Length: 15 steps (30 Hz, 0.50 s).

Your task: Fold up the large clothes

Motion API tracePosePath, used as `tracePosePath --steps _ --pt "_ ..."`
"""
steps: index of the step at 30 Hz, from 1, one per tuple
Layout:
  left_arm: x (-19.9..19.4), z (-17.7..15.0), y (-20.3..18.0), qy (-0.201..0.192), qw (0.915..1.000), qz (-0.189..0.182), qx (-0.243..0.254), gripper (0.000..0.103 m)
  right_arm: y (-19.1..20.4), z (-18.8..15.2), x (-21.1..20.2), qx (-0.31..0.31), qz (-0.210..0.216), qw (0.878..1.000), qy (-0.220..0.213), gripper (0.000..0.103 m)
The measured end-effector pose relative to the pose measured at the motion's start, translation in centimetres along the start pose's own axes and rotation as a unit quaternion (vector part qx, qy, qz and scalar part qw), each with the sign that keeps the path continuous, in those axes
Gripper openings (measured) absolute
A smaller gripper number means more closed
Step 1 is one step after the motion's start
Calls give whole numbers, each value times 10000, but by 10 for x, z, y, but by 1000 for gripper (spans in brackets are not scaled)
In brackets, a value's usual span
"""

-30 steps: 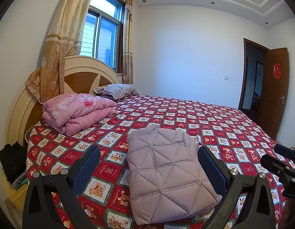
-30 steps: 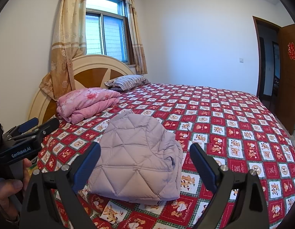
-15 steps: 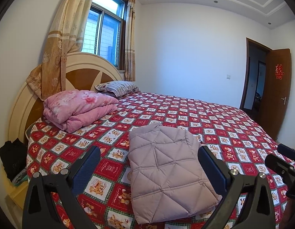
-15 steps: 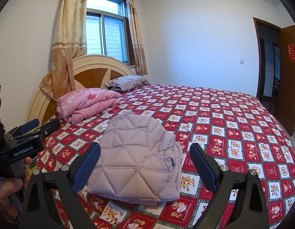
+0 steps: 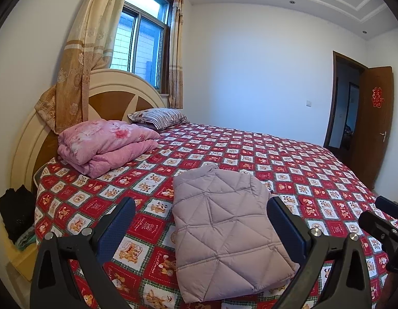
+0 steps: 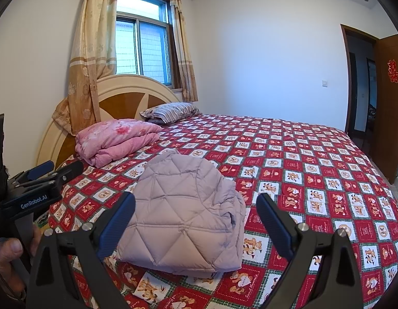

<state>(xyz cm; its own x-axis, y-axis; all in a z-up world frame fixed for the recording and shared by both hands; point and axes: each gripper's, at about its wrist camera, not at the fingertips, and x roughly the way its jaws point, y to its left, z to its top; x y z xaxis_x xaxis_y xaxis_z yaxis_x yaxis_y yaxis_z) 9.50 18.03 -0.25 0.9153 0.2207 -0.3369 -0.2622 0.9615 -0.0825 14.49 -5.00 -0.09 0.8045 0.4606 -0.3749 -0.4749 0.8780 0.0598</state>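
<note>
Jacket [image 5: 224, 229] folded near bed edge [image 5: 250, 301], jaws wide, clear.

One folded lilac quilted jacket [image 5: 224, 229] lies at lower centre on one bed [image 5: 289, 159]. One folded pink duvet [image 5: 106, 144] and one striped pillow [image 5: 159, 117] sit at centre left. One window [image 5: 139, 49] with two curtains [image 5: 83, 59] shows upper left. One door [image 5: 376, 118] stands at right. Two tools are in view: left tool [image 5: 201, 225], right tool [image 6: 196, 219].
</note>
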Motion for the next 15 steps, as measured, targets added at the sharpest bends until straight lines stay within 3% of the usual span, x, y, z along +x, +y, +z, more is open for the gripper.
tracePosePath --steps 6,15 --pt "0 -5 -6 -158 9994 193 243 102 -1 -2 1 19 12 10000 40 97" --pt "7 -11 -9 -47 9991 152 398 102 -1 -6 3 8 21 10000 76 98"
